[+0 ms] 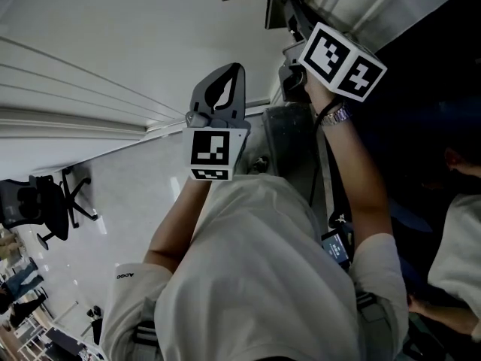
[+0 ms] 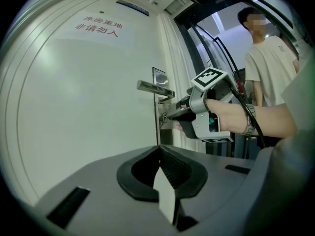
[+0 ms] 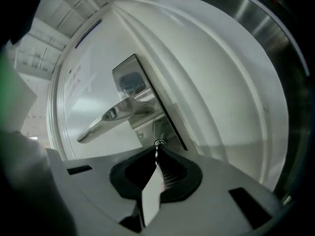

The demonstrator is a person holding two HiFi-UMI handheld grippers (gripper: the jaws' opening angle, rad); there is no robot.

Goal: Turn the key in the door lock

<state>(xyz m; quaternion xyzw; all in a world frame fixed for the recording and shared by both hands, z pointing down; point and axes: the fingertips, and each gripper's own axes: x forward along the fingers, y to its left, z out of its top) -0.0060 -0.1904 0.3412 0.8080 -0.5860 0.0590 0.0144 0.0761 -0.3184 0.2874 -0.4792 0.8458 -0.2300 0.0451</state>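
A white door point(image 2: 83, 97) carries a silver lever handle point(image 2: 154, 88) on a metal lock plate point(image 3: 139, 102). A small metal key point(image 3: 157, 145) sits in the keyhole just below the handle point(image 3: 110, 116). My right gripper point(image 3: 156, 153) is shut on the key, its jaws rolled onto their side; from the left gripper view I see its tip point(image 2: 167, 116) against the lock. In the head view it is at the top by the handle point(image 1: 291, 51). My left gripper point(image 2: 158, 150) hangs back from the door with its jaws together and nothing between them; it shows in the head view too point(image 1: 224, 81).
A person in a white shirt point(image 2: 269, 65) stands in the doorway to the right of the door. Red lettering point(image 2: 96, 26) is printed high on the door. An office chair point(image 1: 46, 205) stands off to the left, and another person point(image 1: 460, 239) is at the right edge.
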